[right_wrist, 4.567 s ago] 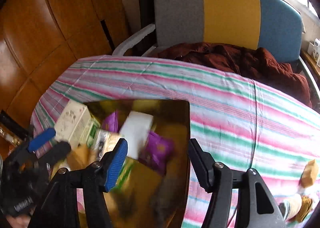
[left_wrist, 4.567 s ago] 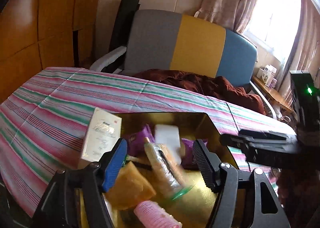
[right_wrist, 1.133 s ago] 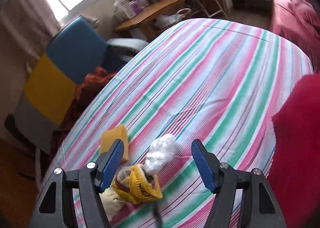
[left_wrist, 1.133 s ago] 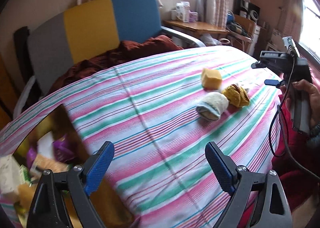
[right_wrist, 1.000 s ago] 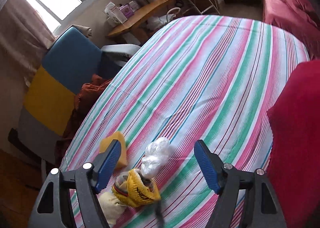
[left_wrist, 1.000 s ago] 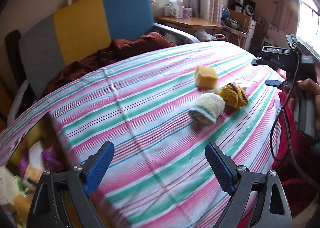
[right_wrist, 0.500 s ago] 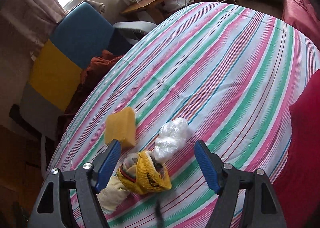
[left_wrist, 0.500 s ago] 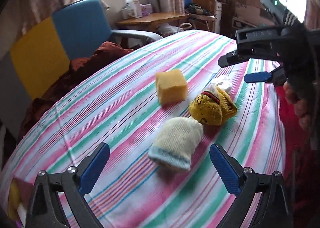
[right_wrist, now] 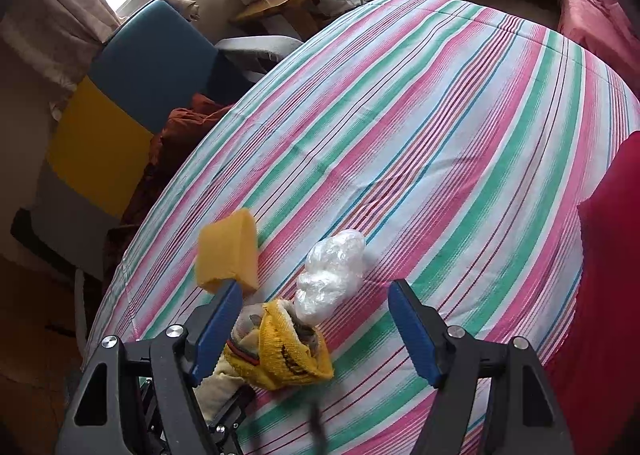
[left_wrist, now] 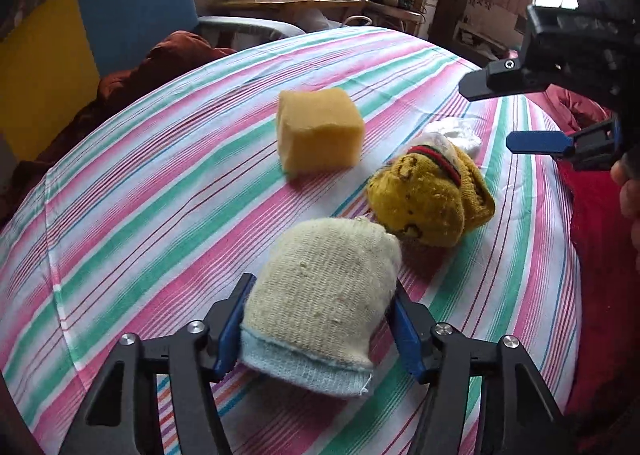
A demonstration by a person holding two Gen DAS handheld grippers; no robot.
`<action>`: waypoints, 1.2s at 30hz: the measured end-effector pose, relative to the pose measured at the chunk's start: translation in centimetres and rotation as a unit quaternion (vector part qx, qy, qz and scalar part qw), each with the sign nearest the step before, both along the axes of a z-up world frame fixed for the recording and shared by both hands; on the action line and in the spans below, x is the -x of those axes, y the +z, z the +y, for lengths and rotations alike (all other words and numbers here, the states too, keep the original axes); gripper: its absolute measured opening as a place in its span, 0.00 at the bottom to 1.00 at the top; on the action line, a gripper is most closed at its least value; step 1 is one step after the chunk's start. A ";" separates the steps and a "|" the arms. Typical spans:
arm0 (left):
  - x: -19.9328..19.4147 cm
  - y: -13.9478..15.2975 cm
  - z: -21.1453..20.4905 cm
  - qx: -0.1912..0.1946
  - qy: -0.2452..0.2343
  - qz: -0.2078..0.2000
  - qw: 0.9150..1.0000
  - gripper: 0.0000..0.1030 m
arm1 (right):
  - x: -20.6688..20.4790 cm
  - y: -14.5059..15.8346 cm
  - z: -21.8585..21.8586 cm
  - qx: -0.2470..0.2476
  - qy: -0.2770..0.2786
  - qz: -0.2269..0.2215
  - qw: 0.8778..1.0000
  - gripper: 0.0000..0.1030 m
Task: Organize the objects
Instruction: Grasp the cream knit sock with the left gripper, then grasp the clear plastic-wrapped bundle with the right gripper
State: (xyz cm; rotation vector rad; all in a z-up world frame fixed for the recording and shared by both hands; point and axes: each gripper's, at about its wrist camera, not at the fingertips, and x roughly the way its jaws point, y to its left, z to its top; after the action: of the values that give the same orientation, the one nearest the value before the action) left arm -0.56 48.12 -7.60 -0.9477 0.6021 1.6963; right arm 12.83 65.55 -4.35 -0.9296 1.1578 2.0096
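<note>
Down on the striped surface (left_wrist: pixel 168 159), the left gripper (left_wrist: pixel 320 329) has its jaws pressed against both sides of the cream sock (left_wrist: pixel 324 307). Just beyond lie the yellow sock (left_wrist: pixel 428 199), a sponge block (left_wrist: pixel 320 131) and a plastic wad (right_wrist: pixel 332 271). Above these the right gripper (right_wrist: pixel 312 331) hovers, jaws spread wide, holding nothing.

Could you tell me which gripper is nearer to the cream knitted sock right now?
Left. The left gripper has its fingers on either side of the cream sock, touching it; the right gripper hovers open above the yellow sock beside it.
</note>
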 end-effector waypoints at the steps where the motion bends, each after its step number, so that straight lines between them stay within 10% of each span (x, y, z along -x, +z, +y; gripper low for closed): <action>1: -0.1 0.0 -0.5 0.000 0.006 0.003 1.000 0.61 | -0.2 -0.1 0.1 0.003 -0.004 -0.001 1.000 0.74; 20: -1.0 -0.9 -7.0 -0.037 0.079 0.016 0.996 0.60 | -0.3 1.4 0.7 0.007 -0.031 -0.019 0.999 0.54; 31: -2.1 -1.1 -6.7 -0.029 0.043 0.011 0.999 0.92 | 3.0 -3.4 2.3 0.020 -0.001 -0.091 0.996 0.54; 36: -1.4 -0.9 -7.5 -0.044 0.048 -0.011 0.998 0.92 | 4.7 -3.4 1.2 -0.020 0.038 -0.120 0.992 0.34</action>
State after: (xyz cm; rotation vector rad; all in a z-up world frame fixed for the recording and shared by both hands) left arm 0.89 40.59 -8.50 -0.9431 0.4692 1.7799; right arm 8.13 66.75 -7.70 -1.1742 0.9594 1.9112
